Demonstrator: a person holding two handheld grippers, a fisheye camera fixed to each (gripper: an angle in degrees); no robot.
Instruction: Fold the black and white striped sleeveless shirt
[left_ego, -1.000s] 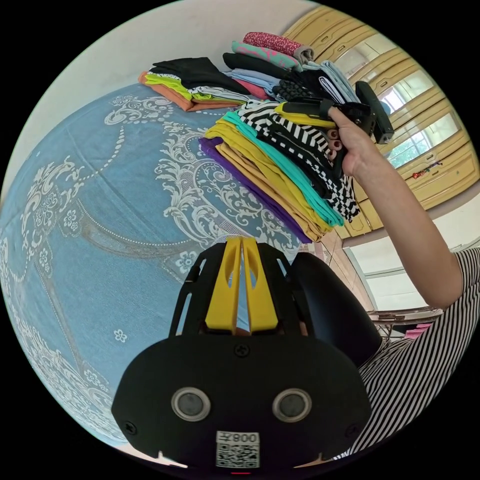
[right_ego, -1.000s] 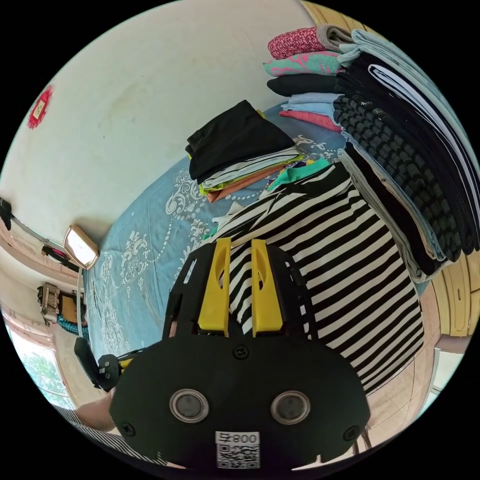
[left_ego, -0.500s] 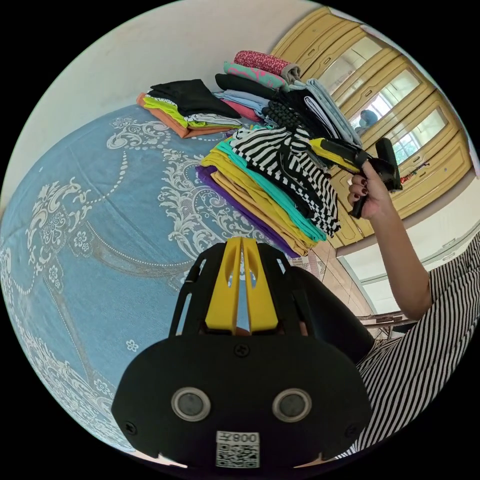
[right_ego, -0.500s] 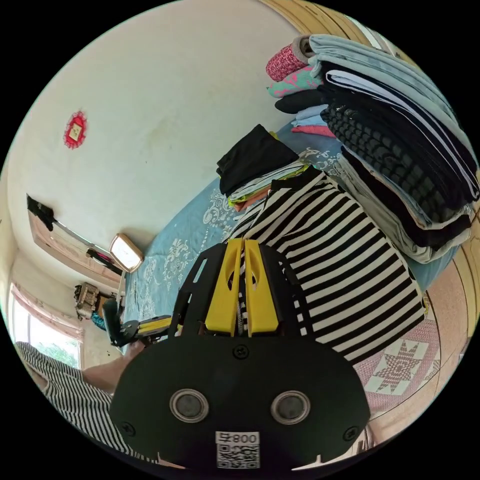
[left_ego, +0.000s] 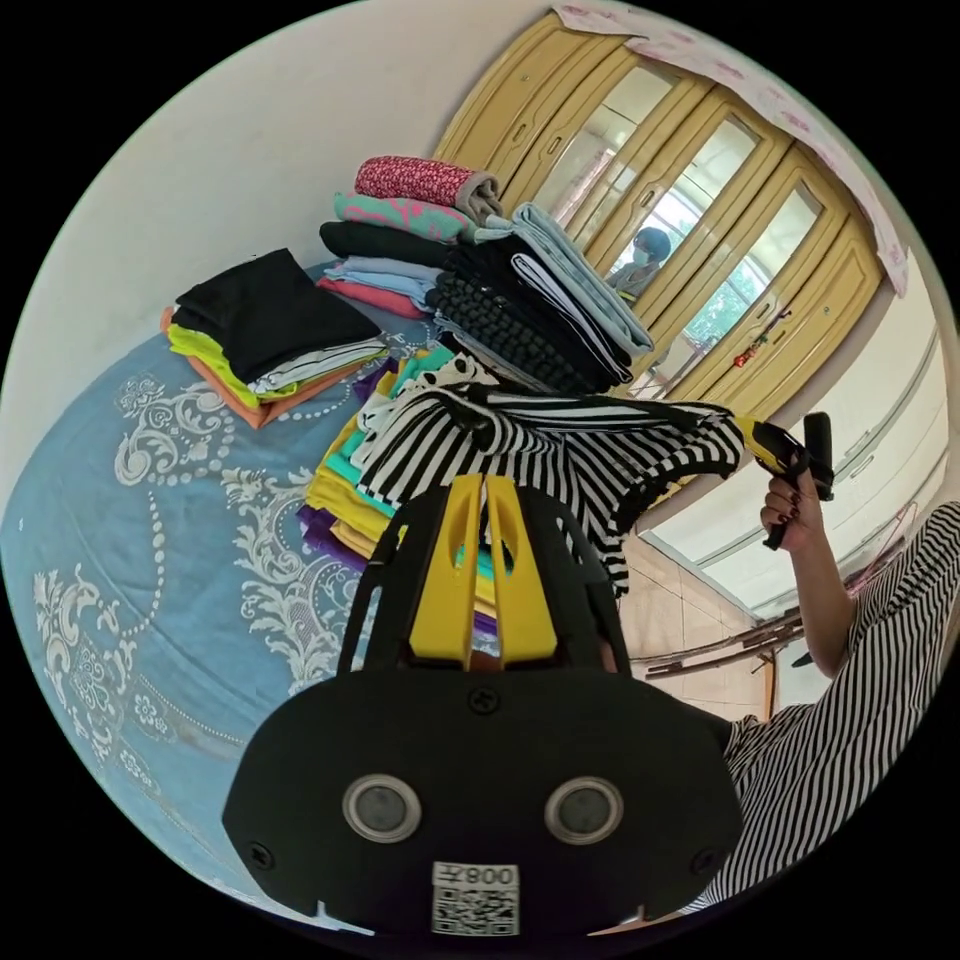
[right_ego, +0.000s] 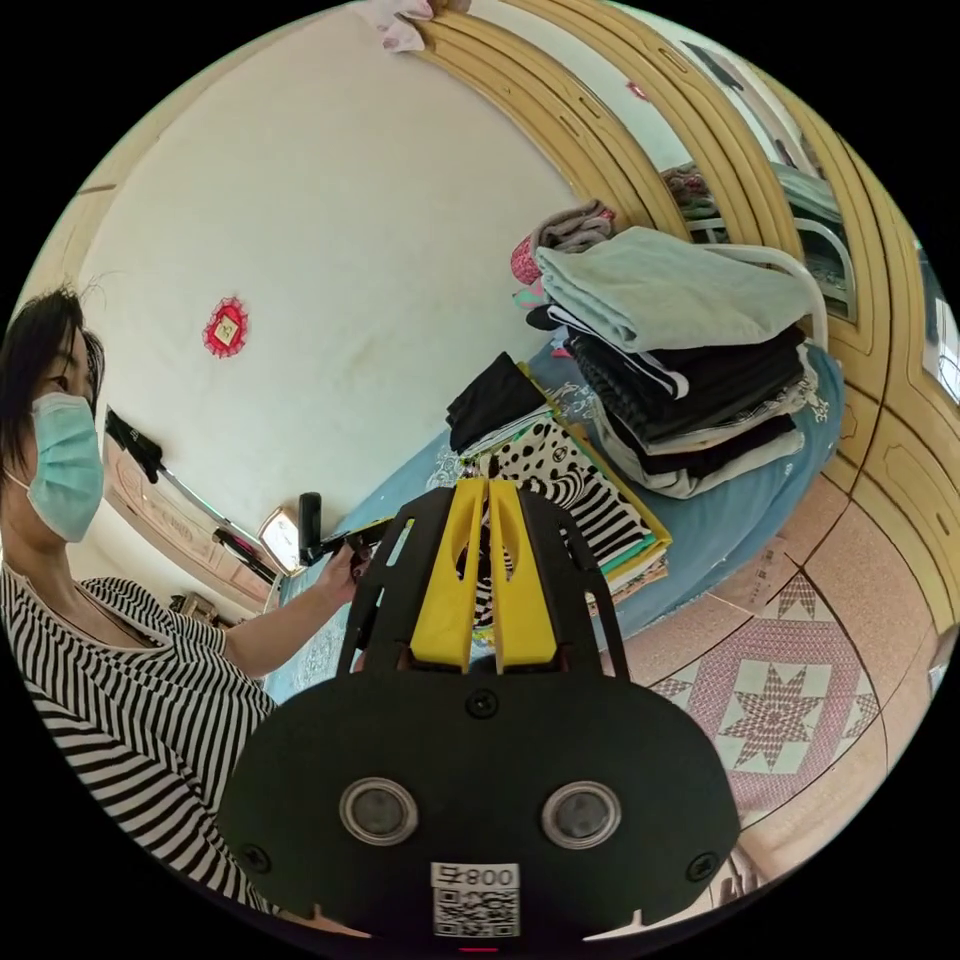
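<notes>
The black and white striped sleeveless shirt (left_ego: 560, 450) hangs stretched in the air in front of a low pile of folded clothes (left_ego: 335, 490). In the left gripper view, my right gripper (left_ego: 745, 440) is shut on the shirt's right edge, held up in a hand. In the right gripper view, striped cloth (right_ego: 590, 500) runs down between my right gripper's (right_ego: 487, 487) yellow jaws. My left gripper (left_ego: 485, 485) is shut, its tips just in front of the bunched shirt, and I see no cloth between its jaws. In the right gripper view, my left gripper (right_ego: 375, 530) sits beside the shirt.
A tall stack of folded clothes (left_ego: 520, 310) and a smaller stack topped in black (left_ego: 270, 320) sit on the blue patterned bedspread (left_ego: 130, 560). A polka-dot garment (right_ego: 545, 450) tops the low pile. Yellow wardrobe doors (left_ego: 700, 250) and tiled floor (right_ego: 780, 700) lie beyond. The person's striped top (right_ego: 100, 680) is at the left.
My right gripper shut on the striped shirt and pulled it up and away from the low pile, stretching it out. The left gripper stayed shut while its camera swung toward the piles.
</notes>
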